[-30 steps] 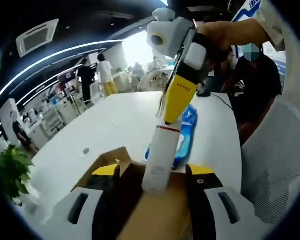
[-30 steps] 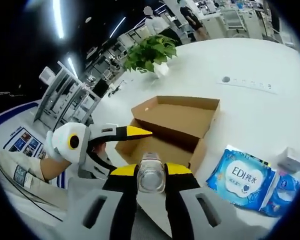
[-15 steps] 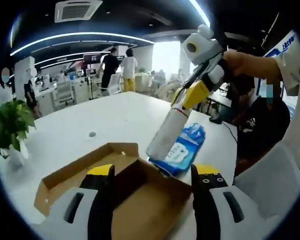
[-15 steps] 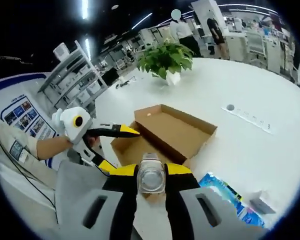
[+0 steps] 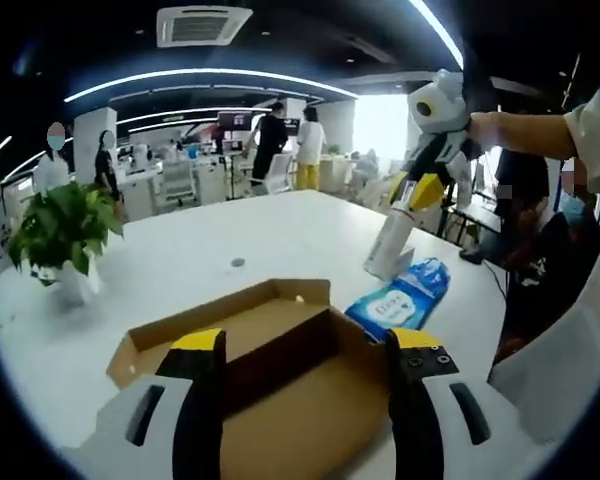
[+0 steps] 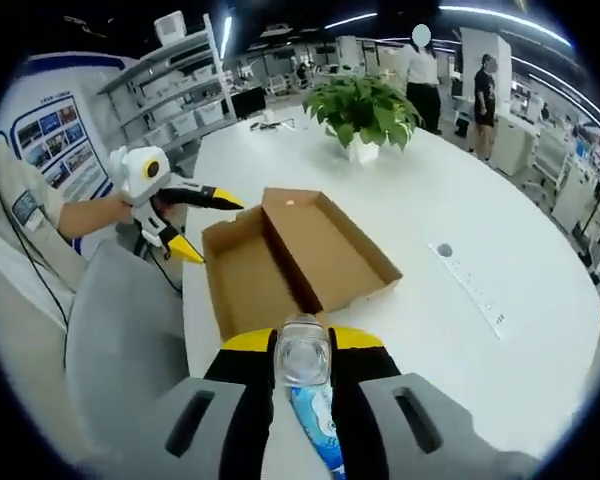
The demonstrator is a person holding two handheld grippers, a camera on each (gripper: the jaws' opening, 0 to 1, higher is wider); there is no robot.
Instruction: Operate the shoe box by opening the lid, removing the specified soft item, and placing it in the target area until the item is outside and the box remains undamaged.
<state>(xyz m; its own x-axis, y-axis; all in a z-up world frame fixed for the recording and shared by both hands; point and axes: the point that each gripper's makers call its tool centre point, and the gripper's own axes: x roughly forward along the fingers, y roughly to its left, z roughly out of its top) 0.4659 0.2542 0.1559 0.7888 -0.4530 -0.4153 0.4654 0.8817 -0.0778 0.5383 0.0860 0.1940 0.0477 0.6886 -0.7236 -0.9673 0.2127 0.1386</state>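
White tabletop (image 5: 230, 235) in an open-plan office carries the cardboard shoe box (image 6: 280, 255), its lid already folded flat so both trays face up. At lower centre of the right gripper view, the right gripper (image 6: 303, 362) is clamped on a clear plastic bottle (image 6: 302, 350), lifted well clear of the box; the same bottle (image 5: 390, 240) appears at right of the left gripper view, hanging above a blue wipes pack (image 5: 400, 300) that lies just beside the box. Carried this way, it seems bound for a spot on the table, though the target area cannot be identified. At the left of the right gripper view, the left gripper (image 6: 195, 225) hovers by the box's near edge with jaws spread and empty, apparently ready to steady the cardboard. A potted plant (image 6: 365, 110) stands beyond the box.
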